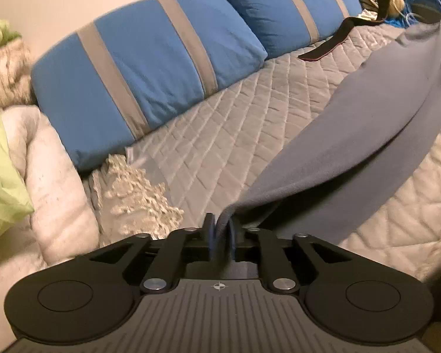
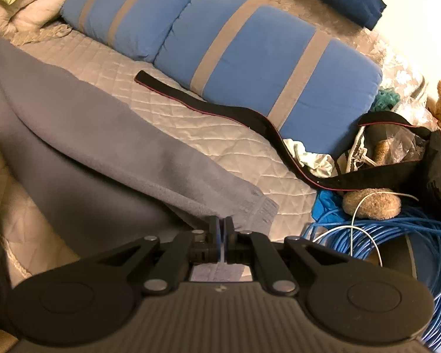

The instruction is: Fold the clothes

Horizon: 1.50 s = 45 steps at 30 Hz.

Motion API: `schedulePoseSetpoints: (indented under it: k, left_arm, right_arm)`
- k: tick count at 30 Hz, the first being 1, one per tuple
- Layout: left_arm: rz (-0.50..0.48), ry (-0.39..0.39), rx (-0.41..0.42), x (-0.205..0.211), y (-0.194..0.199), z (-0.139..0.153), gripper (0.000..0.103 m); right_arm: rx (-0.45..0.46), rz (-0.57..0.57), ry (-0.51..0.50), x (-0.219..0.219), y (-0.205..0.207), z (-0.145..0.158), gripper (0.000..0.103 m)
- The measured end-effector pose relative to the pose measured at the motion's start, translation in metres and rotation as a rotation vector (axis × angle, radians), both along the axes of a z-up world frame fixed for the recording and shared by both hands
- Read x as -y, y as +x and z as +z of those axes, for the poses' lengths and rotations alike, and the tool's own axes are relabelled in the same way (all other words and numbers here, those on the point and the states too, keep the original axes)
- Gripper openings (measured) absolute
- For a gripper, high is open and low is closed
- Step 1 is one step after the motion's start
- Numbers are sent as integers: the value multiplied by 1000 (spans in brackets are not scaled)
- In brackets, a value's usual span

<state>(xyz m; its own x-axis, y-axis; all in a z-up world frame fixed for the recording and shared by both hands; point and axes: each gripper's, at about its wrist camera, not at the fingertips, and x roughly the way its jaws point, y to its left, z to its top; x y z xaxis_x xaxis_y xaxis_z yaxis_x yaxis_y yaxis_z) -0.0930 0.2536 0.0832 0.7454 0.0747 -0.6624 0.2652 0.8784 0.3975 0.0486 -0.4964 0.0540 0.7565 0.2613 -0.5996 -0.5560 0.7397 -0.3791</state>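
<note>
left claw [image 1: 221, 233] loose around garment [image 1: 352, 123] edge | right claw [image 2: 222, 233] clamps cuff | garment stretched across bed [image 1: 220, 135] | risk: we drop left end, fold sags

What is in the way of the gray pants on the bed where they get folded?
Nothing visible blocks them. The gray pants hang between both hand-held grippers over the bare quilted bedspread. The black strap lies farther back beside the blue pillows, apart from the pants, and the blue cable sits off to the side.
</note>
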Motion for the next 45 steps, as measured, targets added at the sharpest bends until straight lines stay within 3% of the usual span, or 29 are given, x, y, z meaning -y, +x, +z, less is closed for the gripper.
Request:
schedulePoseSetpoints:
  k: [1,3,6,7,12,16,20,25,30,33,35,37,45]
  left_arm:
    - [6,-6,-18,-1,1,6,28]
    - [11,5,-56,1,3,18,31]
    - [-23,30,-64,23,8,38,44]
    - [-50,33,-54,37,10,44,50]
    - [-255,46,-13,129,23,57,54]
    - [-434,61,12,219,31,33,55]
    - [-568,95,36,292,35,-8,55]
    - [-582,186,0,346,55,-52,55]
    - [-625,378,3,378,65,-86,55]
    - [-666,522,-1,390,64,-105,44]
    - [-685,619,19,394,60,-111,12]
    - [-674,654,41,393,57,-108,3]
    - [-698,643,92,379,30,-79,3]
  right_arm:
    - [2,7,-11,-1,-1,0,2]
    - [7,23,-38,-4,-2,-1,2]
    - [11,42,-68,-7,-2,-1,2]
    - [13,47,-75,-7,-1,-1,2]
    - [30,66,-103,-10,4,6,2]
    - [28,69,-112,-13,10,15,2]
    - [29,80,-118,-14,14,20,2]
    - [35,89,-103,-13,17,26,2]
    - [43,104,-103,-13,19,28,2]
    - [49,121,-111,-12,17,27,2]
    - [53,128,-119,-12,12,25,2]
    - [57,138,-139,-11,5,19,2]
    - [66,189,-304,-8,-29,-34,2]
